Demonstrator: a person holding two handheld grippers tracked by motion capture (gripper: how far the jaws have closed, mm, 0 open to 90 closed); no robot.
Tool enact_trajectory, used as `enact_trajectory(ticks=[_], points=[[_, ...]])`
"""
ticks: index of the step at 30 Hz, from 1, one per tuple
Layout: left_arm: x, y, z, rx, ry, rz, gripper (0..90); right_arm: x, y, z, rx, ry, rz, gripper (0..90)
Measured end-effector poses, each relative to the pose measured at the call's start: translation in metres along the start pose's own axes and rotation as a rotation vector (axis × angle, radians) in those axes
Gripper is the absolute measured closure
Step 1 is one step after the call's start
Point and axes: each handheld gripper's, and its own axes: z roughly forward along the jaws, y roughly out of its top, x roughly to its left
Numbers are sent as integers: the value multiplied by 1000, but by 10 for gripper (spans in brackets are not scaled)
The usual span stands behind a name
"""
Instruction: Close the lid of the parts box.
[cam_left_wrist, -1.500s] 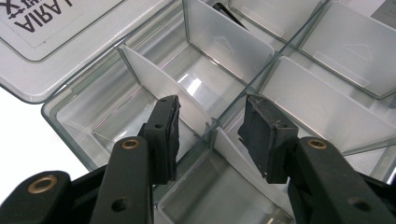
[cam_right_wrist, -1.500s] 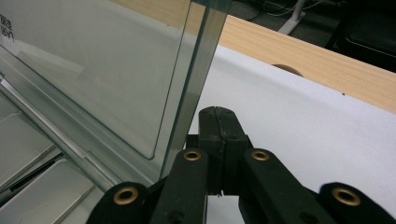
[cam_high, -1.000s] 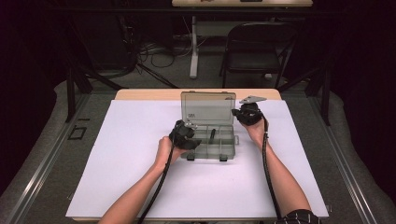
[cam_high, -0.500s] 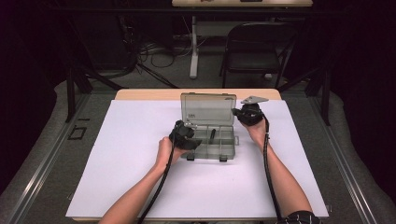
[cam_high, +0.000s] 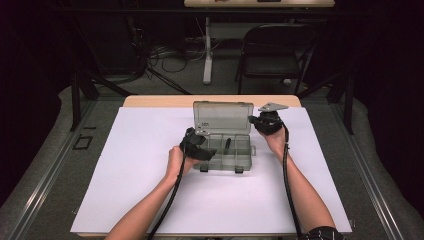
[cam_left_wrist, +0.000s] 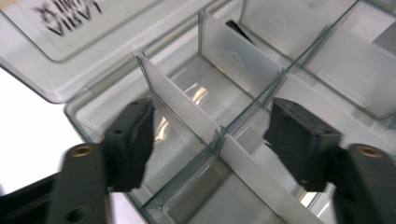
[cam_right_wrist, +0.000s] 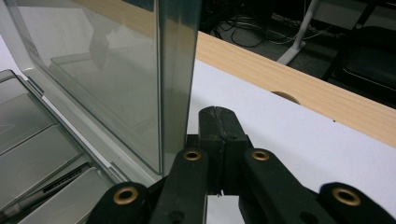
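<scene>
Box: we are working at one clear organiser box (cam_high: 223, 145) lying mid-counter (cam_high: 125, 200), lid (cam_high: 222, 117) upright.
Left gripper (cam_left_wrist: 212, 140): jaws have just been opening, straddling a divider (cam_left_wrist: 187, 112), pressing nothing.
Right gripper (cam_right_wrist: 218, 126): jaws closed, empty, resting beside the lid's edge.
Advice: we are steadying the lid while lifting clear of the dividers.
Count: one box, two grippers.

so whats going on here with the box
A person works at a clear grey plastic compartment box on a white-covered table, a two-jaw gripper in each hand. The left gripper hangs over the box's near left corner, its jaws having just been opening; they stand apart on either side of a white divider wall, not pressing on it. The right gripper is shut, beside the right edge of the upright lid. A thin dark item lies in a middle compartment.
</scene>
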Motion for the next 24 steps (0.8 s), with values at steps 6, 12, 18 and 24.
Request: enact_trajectory(ticks=[6,12,18,24], points=[[3,5,-13,-36,37,-11,74,0,0,0,-4,5,4,900],[15,12,-26,-69,84,-29,0,0,-1,0,-5,7,3,900],[34,32,-43,-90,158,-19,8,0,-1,0,-5,9,-1,900],[50,52,-57,-102,201,-3,156,1,-1,-2,-6,11,-11,900]])
